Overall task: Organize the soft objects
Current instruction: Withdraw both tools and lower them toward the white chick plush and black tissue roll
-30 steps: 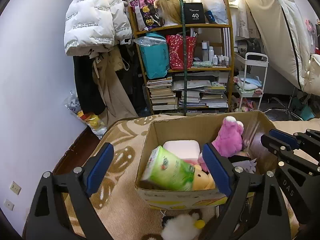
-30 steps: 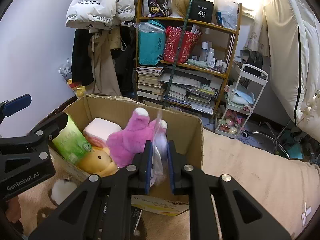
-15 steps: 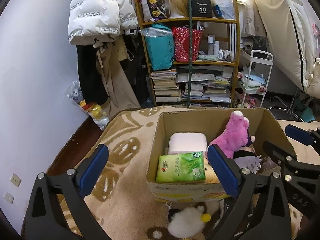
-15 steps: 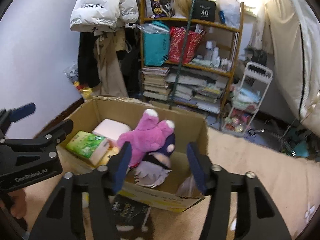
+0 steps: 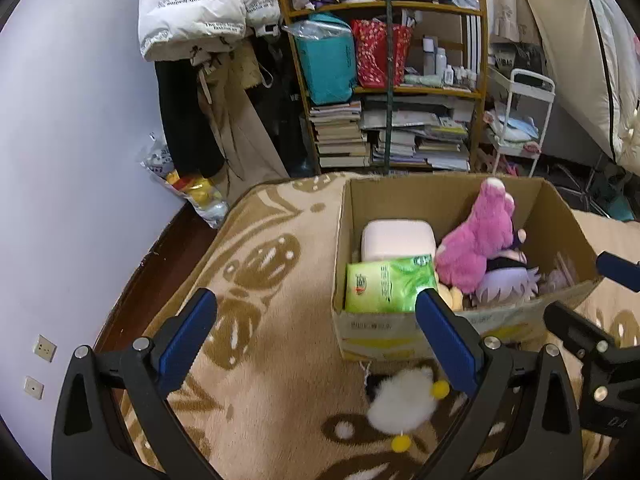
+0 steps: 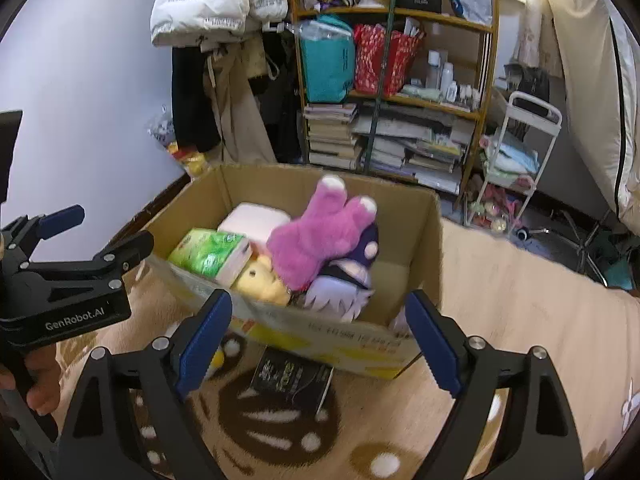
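A cardboard box [image 5: 440, 196] [image 6: 424, 240] stands on the beige blanket. In it lie a pink plush [image 5: 476, 240] [image 6: 316, 240], a green tissue pack [image 5: 388, 284] [image 6: 208, 252], a pale pink pack [image 5: 396, 236], a yellow plush [image 6: 260, 280] and a purple-haired doll [image 5: 504, 284] [image 6: 340, 296]. My left gripper [image 5: 312, 308] is open over the blanket, left of the box's near corner. My right gripper [image 6: 320, 304] hangs before the box's front wall, its jaws opening with nothing gripped. A white fluffy toy [image 5: 402, 400] lies on the blanket in front of the box.
A black packet [image 6: 292, 376] lies flat on the blanket by the box's front. Behind the box stand a crowded bookshelf [image 5: 400, 92], hanging coats [image 5: 208, 12] and a white cart [image 5: 520, 120]. A wall and a strip of dark floor [image 5: 160, 264] run along the left.
My right gripper went from shut on a clear-wrapped doll to wide open, and the doll now lies in the box. The green pack tipped flat. Both views drew back a little.
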{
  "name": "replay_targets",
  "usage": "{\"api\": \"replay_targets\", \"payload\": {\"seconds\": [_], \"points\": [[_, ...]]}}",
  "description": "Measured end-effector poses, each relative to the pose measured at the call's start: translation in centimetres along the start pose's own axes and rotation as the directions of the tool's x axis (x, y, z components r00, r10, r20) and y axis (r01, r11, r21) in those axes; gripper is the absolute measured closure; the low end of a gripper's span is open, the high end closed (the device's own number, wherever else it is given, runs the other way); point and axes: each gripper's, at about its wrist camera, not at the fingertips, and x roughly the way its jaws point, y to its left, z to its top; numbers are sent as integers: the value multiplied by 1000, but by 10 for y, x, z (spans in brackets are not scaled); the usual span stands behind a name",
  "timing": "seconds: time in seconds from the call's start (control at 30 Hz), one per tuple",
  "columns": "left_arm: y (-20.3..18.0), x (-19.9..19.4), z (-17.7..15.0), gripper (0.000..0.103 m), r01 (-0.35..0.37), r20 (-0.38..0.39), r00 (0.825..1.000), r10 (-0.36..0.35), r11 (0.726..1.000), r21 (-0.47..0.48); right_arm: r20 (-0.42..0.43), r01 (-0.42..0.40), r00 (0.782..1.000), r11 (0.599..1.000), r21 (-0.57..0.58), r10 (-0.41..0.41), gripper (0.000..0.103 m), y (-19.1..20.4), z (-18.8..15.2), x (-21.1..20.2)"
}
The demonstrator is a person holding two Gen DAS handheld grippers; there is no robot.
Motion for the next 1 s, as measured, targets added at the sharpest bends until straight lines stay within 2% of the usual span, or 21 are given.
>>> {"api": "replay_targets", "payload": {"seconds": [0.2,0.37,0.5,0.67,0.83,1.0], "points": [[-4,6,-8,5,-1,-57,998,3,999,44,-26,33,999,999,-31,-33,5,11,-11,2],[-5,6,-13,5,4,-79,997,-1,999,40,-8,59,998,998,-15,-59,5,15,-13,-7],[-2,4,-16,5,1,-102,995,2,1000,24,-47,75,996,997,-9,-75,5,20,-16,-10],[0,8,-20,5,-2,-143,990,6,1000,23,-87,74,993,997,-22,-76,5,25,-27,-8],[3,17,-24,5,35,-195,980,-34,999,3,-141,61,988,998,-11,-62,5,25,-38,3],[-3,26,-28,5,39,-231,973,-30,999,35,-170,43,985,999,-7,-44,5,24,-46,16]]}}
